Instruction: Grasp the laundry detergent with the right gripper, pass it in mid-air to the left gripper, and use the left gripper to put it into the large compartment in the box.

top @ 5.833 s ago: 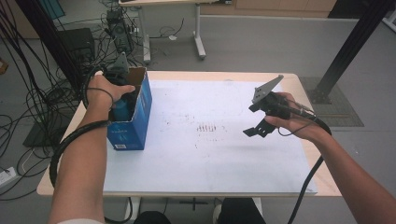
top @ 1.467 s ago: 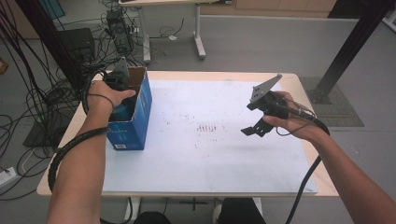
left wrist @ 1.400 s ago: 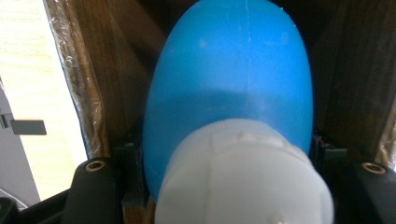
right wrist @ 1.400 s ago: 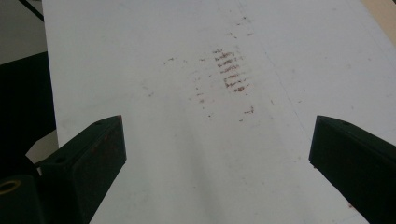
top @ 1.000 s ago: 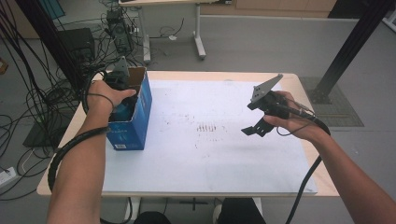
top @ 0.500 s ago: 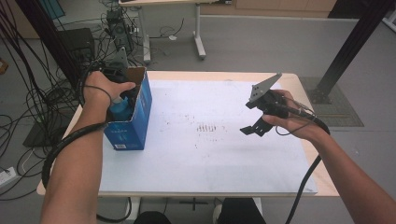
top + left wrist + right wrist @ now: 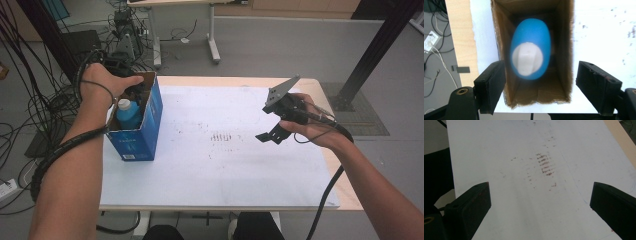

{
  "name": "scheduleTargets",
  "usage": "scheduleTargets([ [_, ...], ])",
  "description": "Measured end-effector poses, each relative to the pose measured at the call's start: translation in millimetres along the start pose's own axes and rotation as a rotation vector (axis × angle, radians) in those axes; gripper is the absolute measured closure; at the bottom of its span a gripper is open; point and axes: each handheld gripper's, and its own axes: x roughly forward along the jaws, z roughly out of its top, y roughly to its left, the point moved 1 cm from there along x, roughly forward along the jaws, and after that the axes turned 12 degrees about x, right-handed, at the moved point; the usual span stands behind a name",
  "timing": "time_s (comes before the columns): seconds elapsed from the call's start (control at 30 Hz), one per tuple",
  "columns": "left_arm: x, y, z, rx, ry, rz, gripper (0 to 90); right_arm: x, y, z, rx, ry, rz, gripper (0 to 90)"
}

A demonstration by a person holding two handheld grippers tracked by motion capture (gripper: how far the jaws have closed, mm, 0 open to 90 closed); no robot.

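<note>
Near the table's left edge, a blue bottle stands upright inside the blue carton. Directly above it hangs the left gripper, jaws just opened, released and clear of the white cap. Over the table's right side, the right gripper gapes, grasping nothing.

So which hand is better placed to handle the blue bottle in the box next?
Left. The left gripper hangs open right above the blue bottle in the box; the right gripper hovers open over bare table.
</note>
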Motion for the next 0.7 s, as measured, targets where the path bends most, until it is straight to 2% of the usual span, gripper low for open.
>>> scheduleTargets([
  [0.2, -12.1, -11.7, 1.8, 0.031, -0.033, -0.025, 21.0, -3.5, -3.1, 5.2, 0.006, 0.022, -0.032, 2.9],
  [0.37, -22.4, -26.9, 8.6, 0.064, -0.072, -0.03, 20.1, -16.2, -13.0, 8.3, 0.041, 0.037, -0.083, 2.7],
  [0.5, -25.6, -35.7, 14.5, 0.082, -0.083, -0.039, 18.5, -23.4, -19.0, 9.0, 0.053, 0.043, -0.101, 2.7],
  [0.57, -27.3, -46.3, 21.1, 0.097, -0.091, -0.042, 18.3, -27.0, -21.9, 8.9, 0.052, 0.057, -0.107, 2.7],
  [0.7, -27.3, -56.3, 29.2, 0.125, -0.079, -0.045, 18.3, -31.3, -25.4, 8.7, 0.046, 0.072, -0.116, 2.6],
])
